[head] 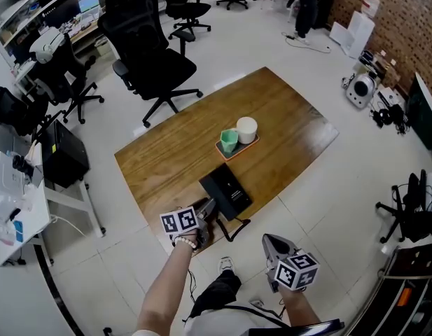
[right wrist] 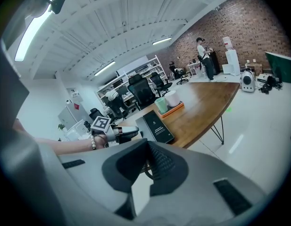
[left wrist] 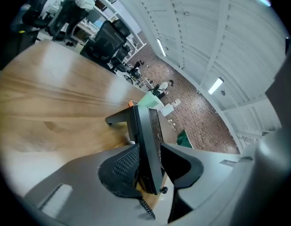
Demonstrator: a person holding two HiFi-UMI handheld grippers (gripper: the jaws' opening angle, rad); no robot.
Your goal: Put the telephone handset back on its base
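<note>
The black telephone (head: 228, 191) lies flat near the front edge of the wooden table (head: 286, 124), with its coiled cord (head: 233, 231) hanging off the edge. My left gripper (head: 207, 207) is at the phone's near left side. In the left gripper view the black handset (left wrist: 147, 126) stands edge-on between the jaws of that gripper (left wrist: 150, 147); the left pad lies against it, a thin gap shows on the right, and the jaws are open. My right gripper (head: 270, 241) hangs off the table to the right, shut and empty (right wrist: 147, 142). The right gripper view shows the phone (right wrist: 157, 126) ahead.
An orange tray (head: 226, 152) behind the phone carries a green cup (head: 230, 141) and a white cup (head: 246, 129). Black office chairs (head: 149, 47) stand beyond the table's far side. A person (head: 307, 5) stands far off by the brick wall.
</note>
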